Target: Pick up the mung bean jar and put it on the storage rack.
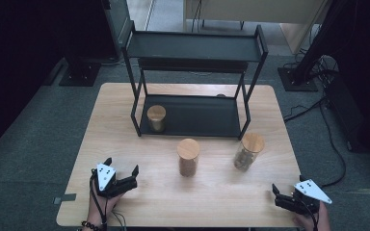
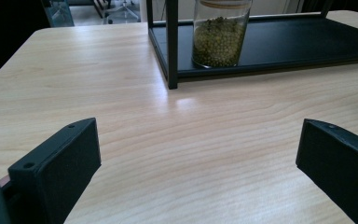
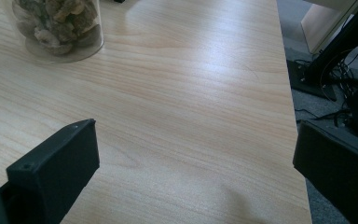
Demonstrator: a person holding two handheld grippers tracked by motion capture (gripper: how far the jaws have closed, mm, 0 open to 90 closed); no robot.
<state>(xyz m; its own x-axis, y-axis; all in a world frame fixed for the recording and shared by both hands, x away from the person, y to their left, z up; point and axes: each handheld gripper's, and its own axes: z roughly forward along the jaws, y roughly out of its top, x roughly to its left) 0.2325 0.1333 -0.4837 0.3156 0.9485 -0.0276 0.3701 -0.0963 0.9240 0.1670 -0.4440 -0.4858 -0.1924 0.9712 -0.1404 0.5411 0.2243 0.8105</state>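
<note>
Nearest the camera, the left gripper point(image 1: 122, 177) and right gripper point(image 1: 280, 193) rest spread and empty, well short of the rack point(image 1: 192, 126), ready to reach the two jars point(image 1: 188, 157) standing before it.

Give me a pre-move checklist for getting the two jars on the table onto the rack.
1. Left gripper open, nothing held: ok.
2. Right gripper open, nothing held: ok.
3. Middle jar upright, lid on, clear of the grippers: ok.
4. Right jar upright, lid on: ok.
5. Room on the rack's lower shelf beside the jar of green beans: ok.
6. Lids shut tight: cannot tell.
</note>
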